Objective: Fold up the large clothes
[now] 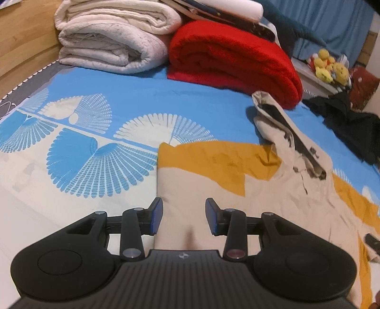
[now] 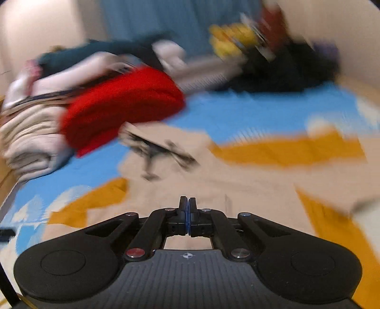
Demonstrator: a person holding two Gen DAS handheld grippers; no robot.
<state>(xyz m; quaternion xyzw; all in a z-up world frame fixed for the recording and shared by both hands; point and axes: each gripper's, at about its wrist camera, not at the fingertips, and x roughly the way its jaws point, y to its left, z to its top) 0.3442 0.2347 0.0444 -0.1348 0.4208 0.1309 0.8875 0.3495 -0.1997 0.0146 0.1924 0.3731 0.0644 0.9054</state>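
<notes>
Fingers on your left gripper (image 1: 184,216) stand parted and released, their blue pads hanging over the near edge of the beige and mustard hoodie (image 1: 213,185) with nothing pinched between them; fingers on your right gripper (image 2: 187,215) are clenched tight, pad against pad, and from the blurred right wrist view you cannot tell whether any cloth is caught in them; no fold of fabric shows there. Your hoodie lies spread on the bed (image 1: 133,95), flat on the blue sheet printed with white fan shapes; its beige body reaches toward you, mustard panels run across the chest and down one side, and the hood (image 1: 280,123) lies crumpled at the far end with its dark lining turned up and a drawcord trailing. Behind the hood, touching it or just beside it, sits a folded red blanket (image 1: 232,59); beside that, a stack of folded cream blankets (image 1: 114,40) rests against the wooden bed frame (image 1: 23,40). Dark clothing (image 1: 351,123) is heaped at the far right edge of the bed; yellow plush toys (image 1: 330,66) sit on a ledge beyond it, before a blue curtain (image 1: 332,21).
</notes>
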